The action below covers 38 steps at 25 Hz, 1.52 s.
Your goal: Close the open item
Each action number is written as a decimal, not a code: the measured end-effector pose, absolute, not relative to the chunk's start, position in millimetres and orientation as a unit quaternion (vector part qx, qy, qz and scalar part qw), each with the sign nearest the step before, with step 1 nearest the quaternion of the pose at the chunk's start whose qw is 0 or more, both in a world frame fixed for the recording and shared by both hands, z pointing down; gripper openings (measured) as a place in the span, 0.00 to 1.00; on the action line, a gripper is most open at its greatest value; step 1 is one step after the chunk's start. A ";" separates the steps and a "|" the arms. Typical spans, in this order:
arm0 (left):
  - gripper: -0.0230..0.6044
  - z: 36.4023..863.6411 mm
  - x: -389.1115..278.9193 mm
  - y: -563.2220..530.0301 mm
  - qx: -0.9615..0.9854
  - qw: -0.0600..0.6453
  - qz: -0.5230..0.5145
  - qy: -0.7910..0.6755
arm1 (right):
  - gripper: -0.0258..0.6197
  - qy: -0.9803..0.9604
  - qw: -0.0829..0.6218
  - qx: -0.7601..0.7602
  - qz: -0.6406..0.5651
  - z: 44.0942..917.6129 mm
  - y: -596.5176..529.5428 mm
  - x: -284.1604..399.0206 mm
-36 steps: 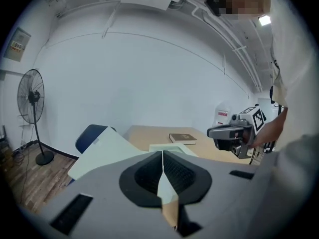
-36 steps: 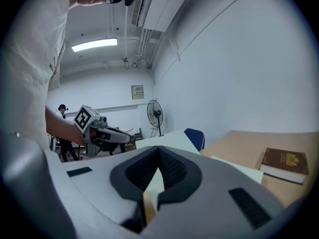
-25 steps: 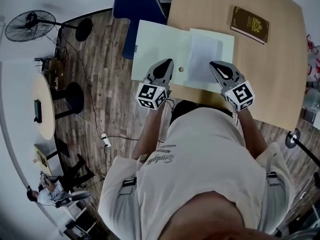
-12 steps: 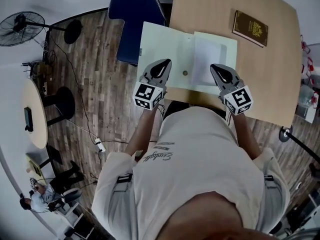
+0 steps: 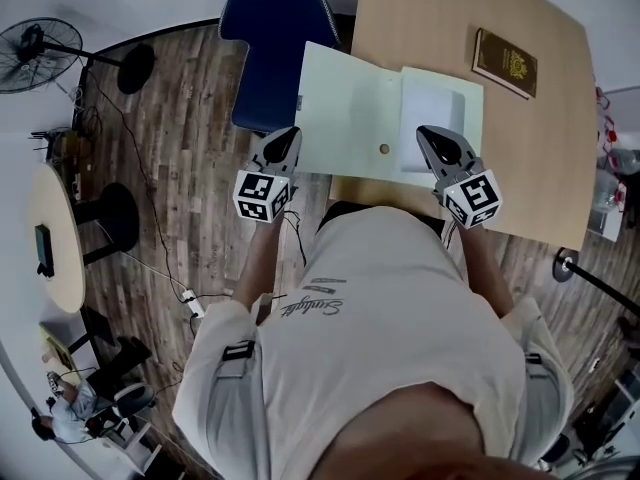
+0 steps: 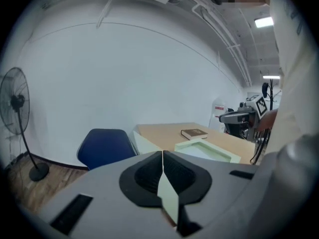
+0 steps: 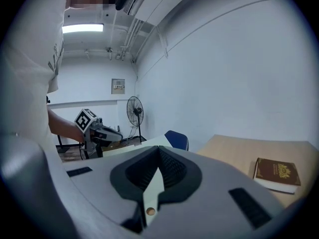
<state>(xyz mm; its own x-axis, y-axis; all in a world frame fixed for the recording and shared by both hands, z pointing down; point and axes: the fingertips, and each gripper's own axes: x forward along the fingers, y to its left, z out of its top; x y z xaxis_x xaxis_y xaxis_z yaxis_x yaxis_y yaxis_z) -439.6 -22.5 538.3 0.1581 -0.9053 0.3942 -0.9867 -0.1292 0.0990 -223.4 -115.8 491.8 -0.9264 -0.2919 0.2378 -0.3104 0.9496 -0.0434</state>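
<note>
Pale green folder (image 5: 350,108) lies open on table (image 5: 545,158). Left flap sticks out past table edge, near blue chair (image 5: 272,38).

We think it light, thin, bendy card. Best held by near edge, flap swung over gently.

Left gripper (image 6: 162,154) squeezed tight on flap edge. Right gripper (image 7: 158,169) squeezed tight on other half.

Head view shows whole folder spread out. Gripper views show only thin green sliver in each bite.

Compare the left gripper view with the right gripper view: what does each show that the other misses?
Only the left gripper view shows the right gripper. Only the right gripper view shows the left gripper and a wall notice. Both show their own jaws closed together in front, plus the pale green folder, blue chair, fan, brown book and table.
</note>
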 end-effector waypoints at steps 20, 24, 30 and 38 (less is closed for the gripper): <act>0.06 597.7 -452.9 -23.8 0.748 0.267 0.018 -0.607 | 0.03 -0.967 0.154 0.192 0.066 505.2 -92.2 -218.1; 0.06 582.6 -420.1 -40.2 0.782 0.251 0.017 -0.570 | 0.03 -0.967 0.147 0.195 0.069 506.4 -92.0 -218.7; 0.06 579.7 -366.3 -64.2 0.808 0.249 0.020 -0.534 | 0.03 -0.963 0.144 0.216 0.066 504.2 -100.3 -197.6; 0.06 588.8 -324.9 -101.1 0.826 0.271 0.050 -0.491 | 0.03 -0.950 0.129 0.270 0.086 500.4 -119.5 -152.6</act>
